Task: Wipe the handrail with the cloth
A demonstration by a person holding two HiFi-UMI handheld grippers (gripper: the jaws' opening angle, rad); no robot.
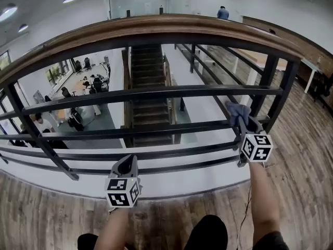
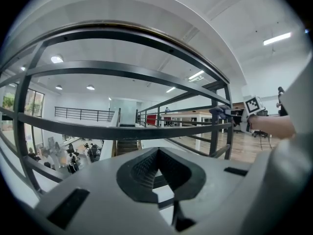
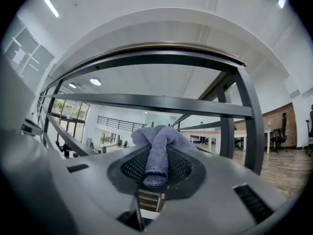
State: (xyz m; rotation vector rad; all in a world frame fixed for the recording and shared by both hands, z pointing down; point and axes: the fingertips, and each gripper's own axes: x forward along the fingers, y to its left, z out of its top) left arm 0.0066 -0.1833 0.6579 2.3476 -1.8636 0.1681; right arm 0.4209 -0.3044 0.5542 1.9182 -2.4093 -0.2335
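Note:
The wooden handrail (image 1: 156, 25) arcs across the top of a black metal railing (image 1: 156, 94). My right gripper (image 1: 243, 123) is shut on a blue-grey cloth (image 1: 237, 110) at the railing's right end, level with a middle bar and well below the wooden rail. In the right gripper view the cloth (image 3: 157, 153) is bunched between the jaws of the right gripper (image 3: 156, 168), with the handrail (image 3: 156, 48) above. My left gripper (image 1: 126, 164) hangs lower, near the bottom bars, shut and holding nothing. In its own view, the left gripper (image 2: 157, 153) has nothing between its jaws.
Beyond the railing is a drop to a staircase (image 1: 148, 98) and a lower floor with several people (image 1: 67, 108). Black posts (image 1: 266, 82) stand at the right. Wooden floor (image 1: 302, 155) runs under me. A person (image 1: 222, 13) stands far off.

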